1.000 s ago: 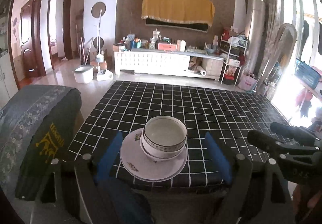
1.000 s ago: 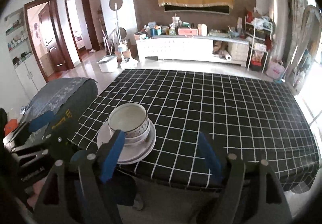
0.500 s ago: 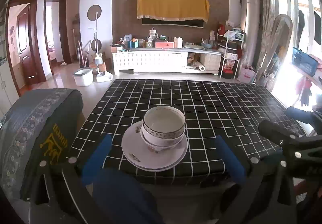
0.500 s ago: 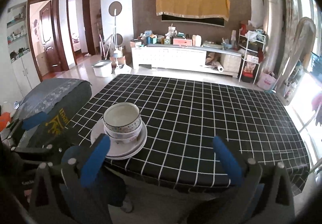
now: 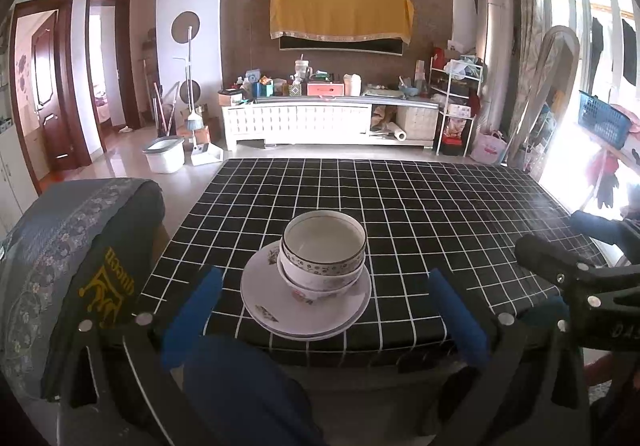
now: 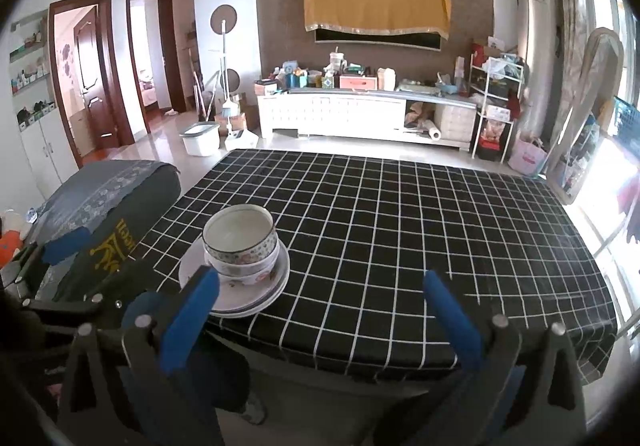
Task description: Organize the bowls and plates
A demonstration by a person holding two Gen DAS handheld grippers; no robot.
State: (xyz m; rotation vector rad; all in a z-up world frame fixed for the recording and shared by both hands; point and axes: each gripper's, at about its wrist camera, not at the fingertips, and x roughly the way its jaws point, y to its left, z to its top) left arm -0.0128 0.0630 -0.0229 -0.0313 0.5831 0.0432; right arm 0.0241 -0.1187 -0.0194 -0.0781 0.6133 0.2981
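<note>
Both views are lit by strong daylight from the tall glazed windows [image 5: 572,57] at the right edge, where the panes are blown out to white and detail is lost. A washed-out glare is spread over the pale tiled floor [image 5: 128,149] and the white low cabinet [image 5: 304,121], and a milky sheen is laid across the right side of the black tablecloth with a white grid [image 6: 400,230]. The 2 stacked white bowls [image 5: 322,254] are evenly lit, with soft shadow cast beneath them. Straight lines are bowed by fisheye distortion, and the corners are cut off by black vignetting. The near blue finger pads [image 5: 192,318] are rendered soft and dim.
</note>
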